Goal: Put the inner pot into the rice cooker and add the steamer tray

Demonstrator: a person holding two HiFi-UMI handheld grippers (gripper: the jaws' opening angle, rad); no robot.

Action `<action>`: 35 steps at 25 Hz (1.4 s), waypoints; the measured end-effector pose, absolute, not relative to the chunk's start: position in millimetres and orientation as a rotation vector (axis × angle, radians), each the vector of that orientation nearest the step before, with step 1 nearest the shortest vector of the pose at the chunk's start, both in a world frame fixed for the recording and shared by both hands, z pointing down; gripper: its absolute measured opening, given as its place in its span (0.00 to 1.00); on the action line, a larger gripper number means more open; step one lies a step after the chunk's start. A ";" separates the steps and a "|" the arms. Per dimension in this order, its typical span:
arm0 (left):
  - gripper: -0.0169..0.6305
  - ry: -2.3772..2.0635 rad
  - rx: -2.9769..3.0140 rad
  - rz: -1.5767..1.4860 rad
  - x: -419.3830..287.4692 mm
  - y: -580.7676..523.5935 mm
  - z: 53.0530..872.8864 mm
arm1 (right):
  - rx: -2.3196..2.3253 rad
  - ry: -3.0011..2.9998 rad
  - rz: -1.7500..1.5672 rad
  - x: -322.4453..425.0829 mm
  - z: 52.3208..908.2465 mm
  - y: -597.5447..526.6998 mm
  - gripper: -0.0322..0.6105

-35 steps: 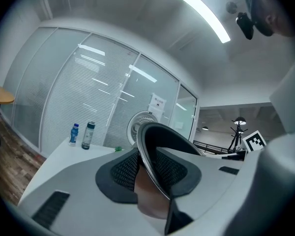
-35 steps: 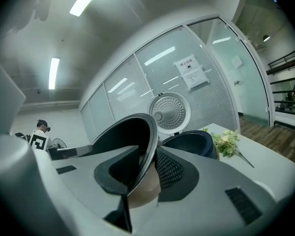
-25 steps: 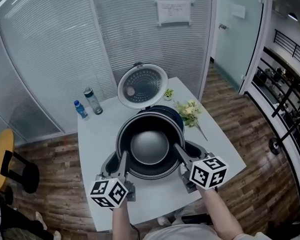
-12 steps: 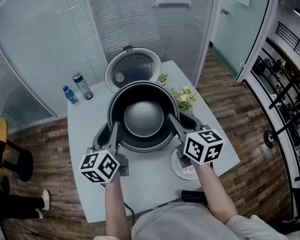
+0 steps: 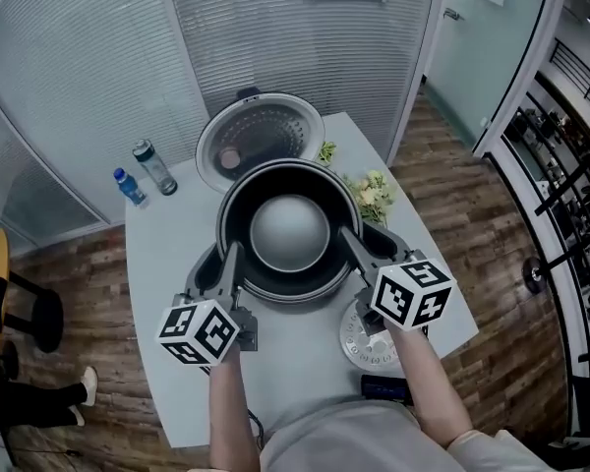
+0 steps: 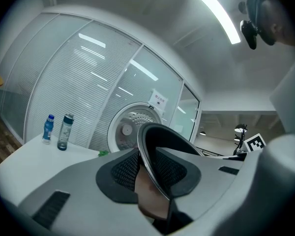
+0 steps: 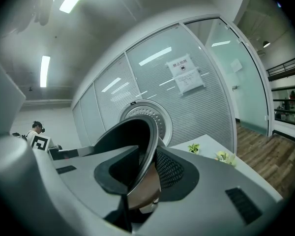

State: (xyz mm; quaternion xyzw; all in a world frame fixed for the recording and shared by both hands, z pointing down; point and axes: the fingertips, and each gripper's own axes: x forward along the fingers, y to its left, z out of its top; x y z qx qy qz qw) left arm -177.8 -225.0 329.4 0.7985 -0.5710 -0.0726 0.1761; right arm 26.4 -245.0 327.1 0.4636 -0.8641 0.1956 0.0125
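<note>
Both tools are loaded here: the left gripper is clamped on the left rim of the inner pot, and the right gripper is clamped on the opposite rim. In each gripper view the thin metal edge runs straight between the pads, wall on 1 side, dark interior on the other. The pot hangs between our 2 hands in front of the rice cooker's open lid. The cooker body sits out of sight underneath it, so we cannot tell whether the pot has met the well yet.

That blind spot is risk number 1. We'd be lowering onto an opening that we can't see, and a pot slightly off centre would catch its base on the cooker wall and jam or rock.

Risk number 2 is the grip. 2 narrow pinches on a smooth, curved rim carry the whole weight. If 1 hand dips or the hands drift apart, the pot tilts and the rim could slide out of the pads.

Risk number 3 is behind the pot, where its far edge sits close to the lid. A push too far that way would knock the lid.

Look at the table too. The steamer tray lies just beneath the right gripper, close to the table's edge, and a careless forearm could sweep it off. The flowers are near the right jaw and could get brushed.
</note>
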 end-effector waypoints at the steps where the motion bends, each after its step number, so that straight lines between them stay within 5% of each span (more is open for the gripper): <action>1: 0.18 -1.614 2.253 -0.199 -177.6 -227.4 333.0 | 1.440 -2.686 0.621 26.5 330.5 -247.8 0.23; 35: 0.20 -1.600 2.047 -0.030 -179.5 -279.1 427.6 | 1.182 -2.513 0.813 18.5 425.3 -309.4 0.26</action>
